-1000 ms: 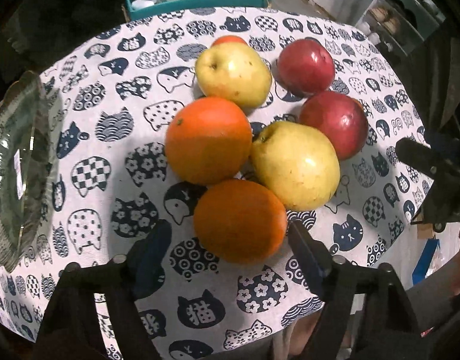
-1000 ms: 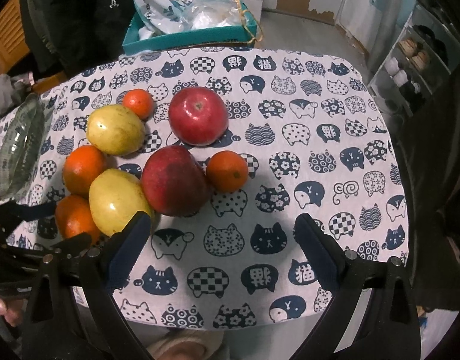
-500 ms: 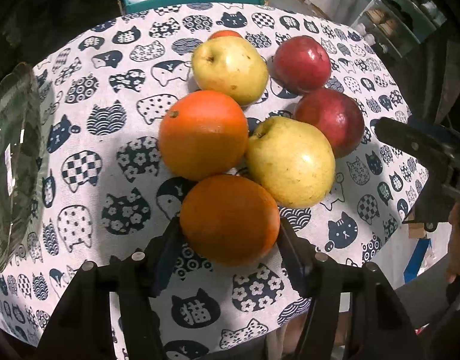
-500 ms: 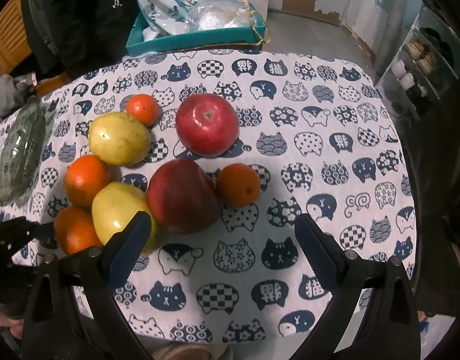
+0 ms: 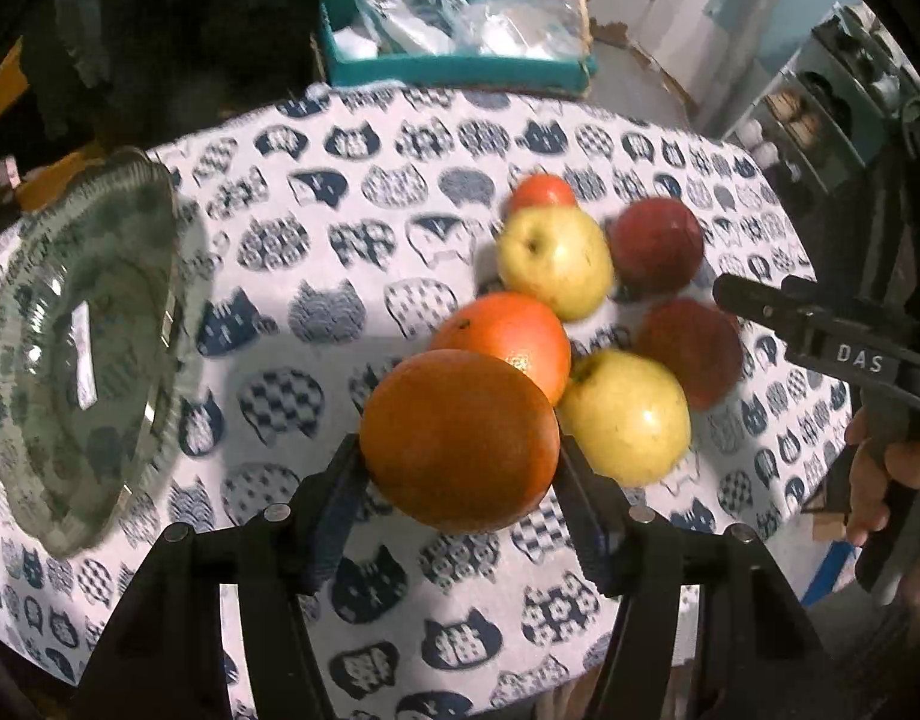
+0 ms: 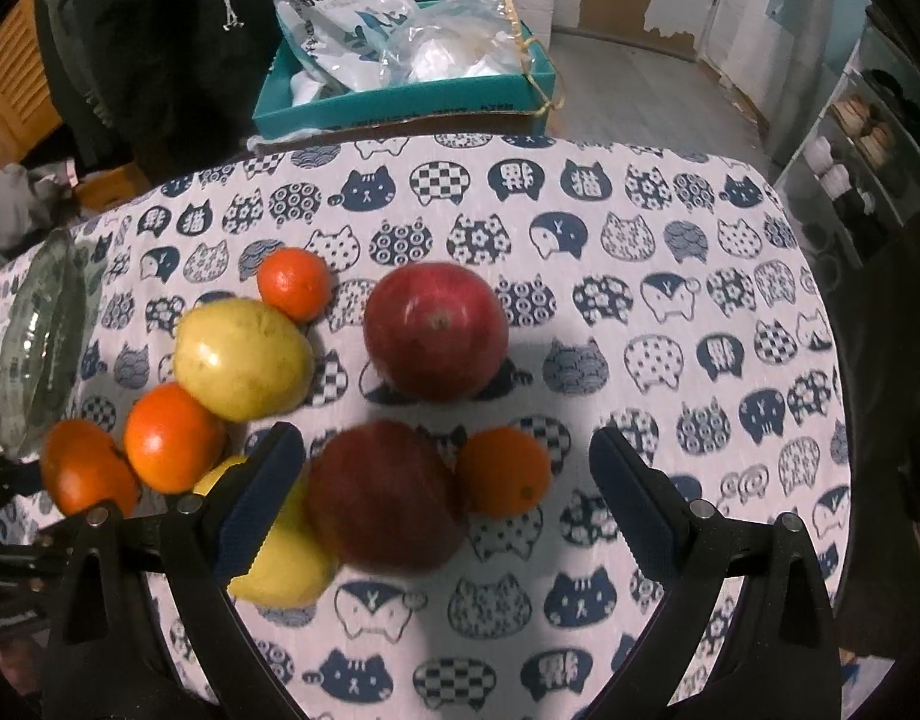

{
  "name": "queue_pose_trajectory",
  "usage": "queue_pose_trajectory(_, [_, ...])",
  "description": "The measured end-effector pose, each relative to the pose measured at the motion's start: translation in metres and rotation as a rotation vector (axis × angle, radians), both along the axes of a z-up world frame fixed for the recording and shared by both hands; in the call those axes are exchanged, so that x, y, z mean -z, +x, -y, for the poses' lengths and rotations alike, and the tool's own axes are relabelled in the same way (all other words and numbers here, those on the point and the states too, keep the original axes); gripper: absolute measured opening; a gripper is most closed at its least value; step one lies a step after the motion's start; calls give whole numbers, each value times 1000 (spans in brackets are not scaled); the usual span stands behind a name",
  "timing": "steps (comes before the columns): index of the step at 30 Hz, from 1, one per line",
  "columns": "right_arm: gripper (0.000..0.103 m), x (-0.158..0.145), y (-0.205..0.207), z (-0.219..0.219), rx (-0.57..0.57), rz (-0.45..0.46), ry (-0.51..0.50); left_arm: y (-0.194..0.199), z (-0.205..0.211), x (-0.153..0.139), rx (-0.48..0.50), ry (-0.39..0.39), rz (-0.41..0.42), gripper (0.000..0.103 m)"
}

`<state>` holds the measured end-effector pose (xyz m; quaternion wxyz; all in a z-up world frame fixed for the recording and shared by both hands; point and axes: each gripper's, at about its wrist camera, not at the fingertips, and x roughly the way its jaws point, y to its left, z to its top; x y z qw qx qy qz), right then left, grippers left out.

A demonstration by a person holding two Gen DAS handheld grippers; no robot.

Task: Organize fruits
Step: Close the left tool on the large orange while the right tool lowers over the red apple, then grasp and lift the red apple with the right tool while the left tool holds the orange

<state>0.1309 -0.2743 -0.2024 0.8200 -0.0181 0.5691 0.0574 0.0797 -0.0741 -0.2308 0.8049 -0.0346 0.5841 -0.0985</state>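
Left gripper [image 5: 460,450] fingers clamped on a large orange [image 5: 460,441] lifted beside the glass dish [image 5: 75,354], right gripper [image 6: 447,492] fingers wide over a blurred red apple [image 6: 384,495], yellow fruit [image 6: 279,564] partly hidden.

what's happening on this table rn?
A person is sorting fruit with handheld tongs, one in each hand. The left tongs are shut on a large orange and have it off the cat-print tablecloth, with the glass dish empty off to the side. The right tongs are open, hovering over a red apple and a small orange. The remaining apples and oranges sit clustered on the cloth.
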Motion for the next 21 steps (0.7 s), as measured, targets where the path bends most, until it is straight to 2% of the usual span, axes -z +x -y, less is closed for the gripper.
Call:
queue_pose_trajectory(13, [96,37,41,-6,-9,-73,8,31,-20,-8,-71,-11,41,64])
queue_pose_trajectory(21, [82,56,54,-8,-15,-117,10,46,-21,-8,-81,-1,64,64])
